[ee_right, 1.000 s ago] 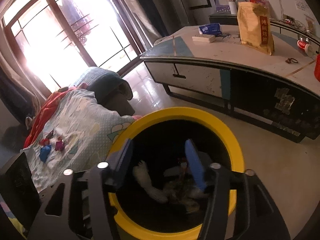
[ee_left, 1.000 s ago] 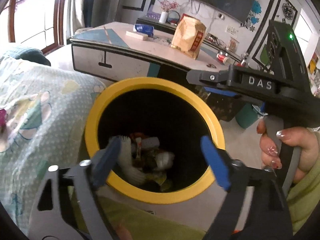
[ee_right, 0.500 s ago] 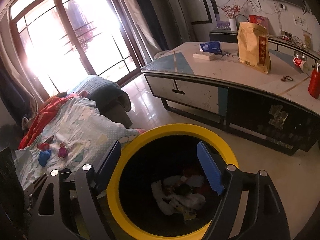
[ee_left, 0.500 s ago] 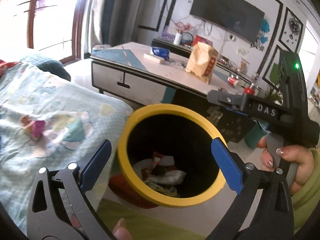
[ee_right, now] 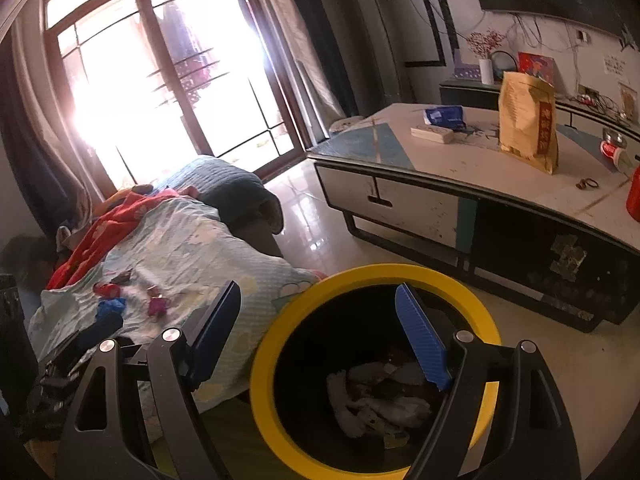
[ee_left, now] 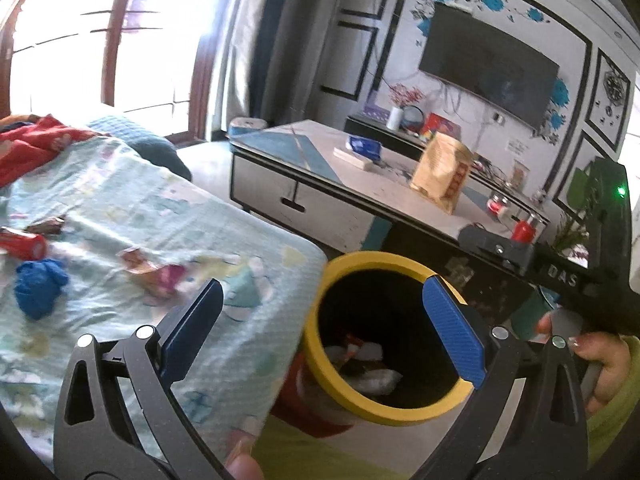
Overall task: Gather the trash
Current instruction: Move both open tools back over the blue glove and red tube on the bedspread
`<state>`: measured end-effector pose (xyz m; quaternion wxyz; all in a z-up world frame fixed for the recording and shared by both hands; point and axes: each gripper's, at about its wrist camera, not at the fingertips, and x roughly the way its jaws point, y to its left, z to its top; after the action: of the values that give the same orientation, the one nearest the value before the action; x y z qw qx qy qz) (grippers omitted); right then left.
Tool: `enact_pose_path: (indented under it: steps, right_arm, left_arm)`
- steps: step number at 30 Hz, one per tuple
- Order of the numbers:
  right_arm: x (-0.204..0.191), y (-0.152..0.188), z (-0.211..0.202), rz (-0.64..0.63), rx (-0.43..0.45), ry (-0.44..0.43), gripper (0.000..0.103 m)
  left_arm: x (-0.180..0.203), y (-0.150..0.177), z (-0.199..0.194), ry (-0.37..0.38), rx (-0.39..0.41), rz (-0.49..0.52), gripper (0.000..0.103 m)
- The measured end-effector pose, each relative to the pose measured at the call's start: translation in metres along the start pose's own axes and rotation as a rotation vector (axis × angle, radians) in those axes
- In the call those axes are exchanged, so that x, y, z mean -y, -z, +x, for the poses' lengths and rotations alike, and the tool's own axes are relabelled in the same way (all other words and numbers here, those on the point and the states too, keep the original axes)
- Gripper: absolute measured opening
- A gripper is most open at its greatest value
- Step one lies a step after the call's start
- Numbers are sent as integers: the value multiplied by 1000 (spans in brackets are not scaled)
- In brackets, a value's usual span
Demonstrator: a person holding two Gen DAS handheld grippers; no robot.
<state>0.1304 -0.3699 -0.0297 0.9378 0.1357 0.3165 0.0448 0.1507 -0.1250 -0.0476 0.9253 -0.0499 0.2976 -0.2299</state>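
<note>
On my far left, a red can (ee_left: 22, 245), a blue crumpled wad (ee_left: 38, 287) and pink wrappers (ee_left: 158, 276) lie on the pale blanket (ee_left: 120, 200). My left gripper (ee_left: 324, 322) is spread wide, nothing between its pads. Yellow-rimmed bin (ee_left: 352, 400), just beside the blanket's edge, has white scraps inside. My right gripper (ee_right: 320, 336) gapes empty over the rim.

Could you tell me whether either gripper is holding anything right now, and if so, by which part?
Nothing is held. The left gripper and right gripper both stand open, with empty space between their fingers, above the yellow-rimmed bin.
</note>
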Motion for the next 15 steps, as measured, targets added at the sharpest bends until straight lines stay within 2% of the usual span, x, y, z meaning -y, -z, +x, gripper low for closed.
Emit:
enact_pose_path:
  steps: [15]
  right_arm:
    - [-59,4,-3,-92,12,-93,78]
  left_arm:
    - [-50,-11,-40,-122,108,-97,92]
